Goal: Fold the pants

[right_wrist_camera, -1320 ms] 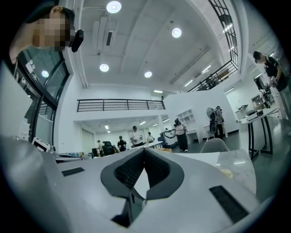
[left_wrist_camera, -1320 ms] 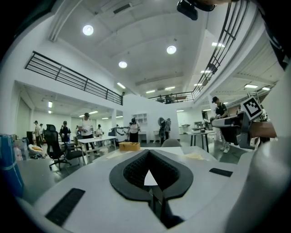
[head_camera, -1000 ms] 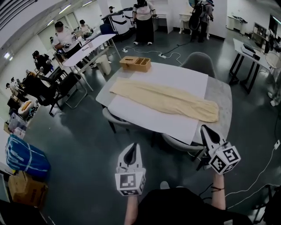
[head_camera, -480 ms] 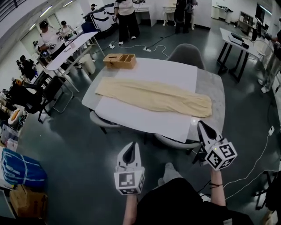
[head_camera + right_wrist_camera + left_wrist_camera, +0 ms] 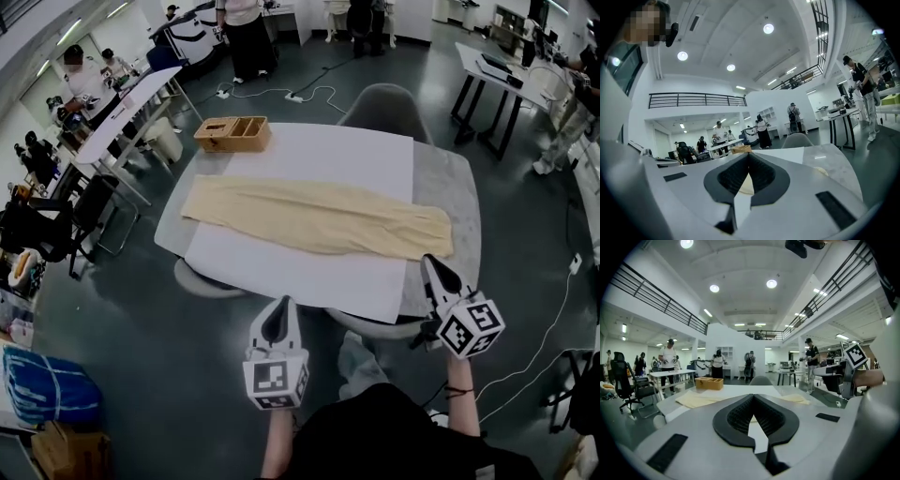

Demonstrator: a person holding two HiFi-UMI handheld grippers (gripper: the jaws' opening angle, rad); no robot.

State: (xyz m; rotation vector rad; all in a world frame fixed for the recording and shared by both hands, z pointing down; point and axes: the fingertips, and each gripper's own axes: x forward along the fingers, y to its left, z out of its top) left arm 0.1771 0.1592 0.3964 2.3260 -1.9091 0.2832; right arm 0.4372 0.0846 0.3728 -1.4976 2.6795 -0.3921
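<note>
On the white sheet (image 5: 314,150) covering the table (image 5: 450,183), the pants (image 5: 319,217) are lying flat at full length, running from the far left toward the near right. I am seeing no fold in them, so I am judging the task as not begun: every fold is left to make.

I am holding both grippers on my side of the table, off the cloth. The left gripper (image 5: 279,306) is hanging short of the near edge with its jaws pressed together and nothing between them. The right gripper (image 5: 430,263) is pointing at the near right corner, near the right end of the pants but not touching it. Its jaws are likewise closed tight and carrying nothing.

A box (image 5: 232,133) is sitting at the far left corner, just beyond the pants and clear of them.

I am reckoning that the jaws need opening before either gripper can take hold of an end and carry it over.
</note>
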